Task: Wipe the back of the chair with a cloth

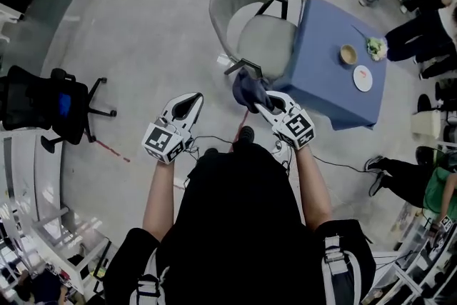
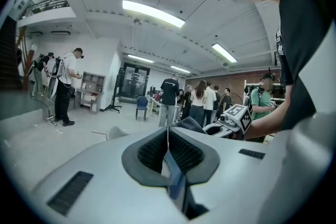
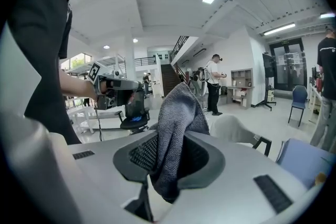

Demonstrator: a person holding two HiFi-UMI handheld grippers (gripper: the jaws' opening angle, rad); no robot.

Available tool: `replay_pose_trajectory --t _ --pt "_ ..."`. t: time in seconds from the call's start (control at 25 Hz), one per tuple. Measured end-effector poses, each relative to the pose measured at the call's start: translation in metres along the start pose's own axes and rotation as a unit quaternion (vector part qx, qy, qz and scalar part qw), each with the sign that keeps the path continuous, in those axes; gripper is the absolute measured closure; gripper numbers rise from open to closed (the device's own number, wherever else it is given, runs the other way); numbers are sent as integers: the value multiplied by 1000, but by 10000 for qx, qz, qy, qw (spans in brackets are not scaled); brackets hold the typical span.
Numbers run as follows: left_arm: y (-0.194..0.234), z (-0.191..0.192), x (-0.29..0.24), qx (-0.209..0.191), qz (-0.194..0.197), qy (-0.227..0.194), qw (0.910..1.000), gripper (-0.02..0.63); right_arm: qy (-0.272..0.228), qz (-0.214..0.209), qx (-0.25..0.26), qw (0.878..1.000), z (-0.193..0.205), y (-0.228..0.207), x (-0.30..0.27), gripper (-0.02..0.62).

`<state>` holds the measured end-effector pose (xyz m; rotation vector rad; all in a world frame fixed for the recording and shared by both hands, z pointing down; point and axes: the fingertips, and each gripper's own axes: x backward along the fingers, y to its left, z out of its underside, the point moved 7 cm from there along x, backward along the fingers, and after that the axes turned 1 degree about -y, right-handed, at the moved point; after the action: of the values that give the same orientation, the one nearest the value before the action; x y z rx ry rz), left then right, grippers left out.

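Grey terry cloth (image 3: pixel 176 128), likely soft and limp; clamped mid-fold in right gripper (image 1: pixel 263 105); left gripper (image 1: pixel 190 103) jaws together, empty.

The cloth (image 3: pixel 177 113) is seen as grey, rough-napped terry, the shells of the left gripper (image 1: pixel 189 105) and right gripper (image 1: pixel 263 106) as smooth matt white plastic with dark ribbed pads (image 3: pixel 142 152), the chair (image 1: pixel 268 39) as smooth pale plastic, and the table (image 1: pixel 321 78) as draped in matt blue fabric.

Two tools: left tool (image 1: pixel 187 105), right tool (image 1: pixel 258 105). One cloth (image 1: pixel 248 88). Three chairs: grey chair (image 1: pixel 265 39) ahead of the tools, black office chair (image 1: pixel 50 107) to their left, blue chair (image 2: pixel 142 104) far off. One tabletop (image 1: pixel 321 93), one bowl (image 1: pixel 348 54), one plate (image 1: pixel 363 78).
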<state>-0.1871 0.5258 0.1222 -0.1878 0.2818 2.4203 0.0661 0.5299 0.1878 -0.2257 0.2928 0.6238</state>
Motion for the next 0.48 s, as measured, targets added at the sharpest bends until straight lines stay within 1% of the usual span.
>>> replay_pose_trajectory --t 0.24,0.48 --pt "-4 -1 -26 -36 -264 -20 9996 581 -24 -161 118 9998 5 -35 3 480" --pt "-4 -4 -39 -94 -343 -8 9994 581 -63 -235 237 9994 2 -52 -1 480"
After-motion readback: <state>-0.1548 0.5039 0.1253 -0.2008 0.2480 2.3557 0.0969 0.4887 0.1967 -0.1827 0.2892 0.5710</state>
